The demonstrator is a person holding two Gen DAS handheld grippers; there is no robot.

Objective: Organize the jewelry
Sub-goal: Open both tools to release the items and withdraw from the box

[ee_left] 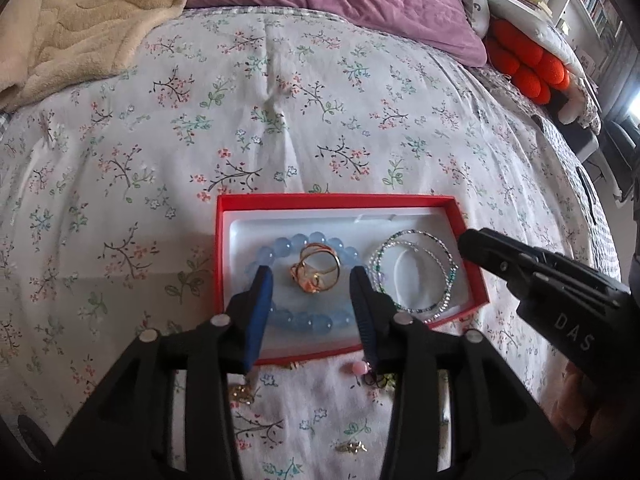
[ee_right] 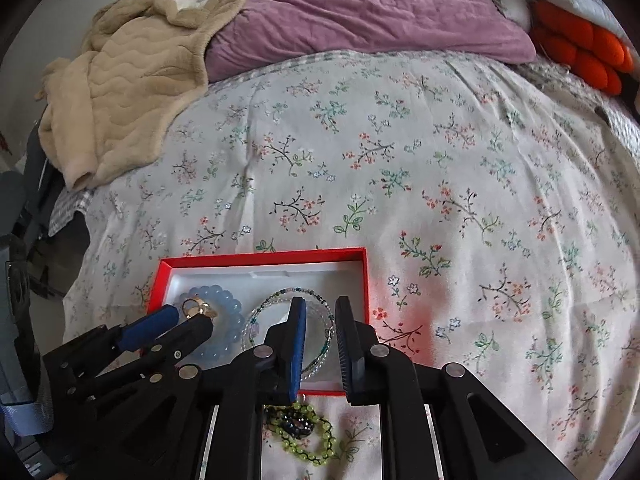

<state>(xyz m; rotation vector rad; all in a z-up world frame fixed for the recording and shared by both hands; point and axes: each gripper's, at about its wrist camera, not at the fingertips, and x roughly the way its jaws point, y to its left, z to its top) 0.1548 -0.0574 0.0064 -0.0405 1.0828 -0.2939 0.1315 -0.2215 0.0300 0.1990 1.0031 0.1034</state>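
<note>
Both my grippers, left gripper (ee_left: pixel 310 280) and right gripper (ee_right: pixel 320 312), hang open and empty; gold ring (ee_left: pixel 318 268), blue bracelet (ee_left: pixel 316 322) and bangles (ee_left: pixel 416 272) boxed, green bracelet (ee_right: pixel 308 432) left.

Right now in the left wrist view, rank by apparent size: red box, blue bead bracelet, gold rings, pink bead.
1. Red rectangular cardboard box
2. Pale blue round-bead bracelet, partly hidden by the gripper fingers
3. Gold metal rings
4. Small pink bead on the floral bedspread, nearer the camera yet smallest

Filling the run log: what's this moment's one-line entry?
left gripper: open over gold bangle | right gripper: open | box: three pieces in
</note>
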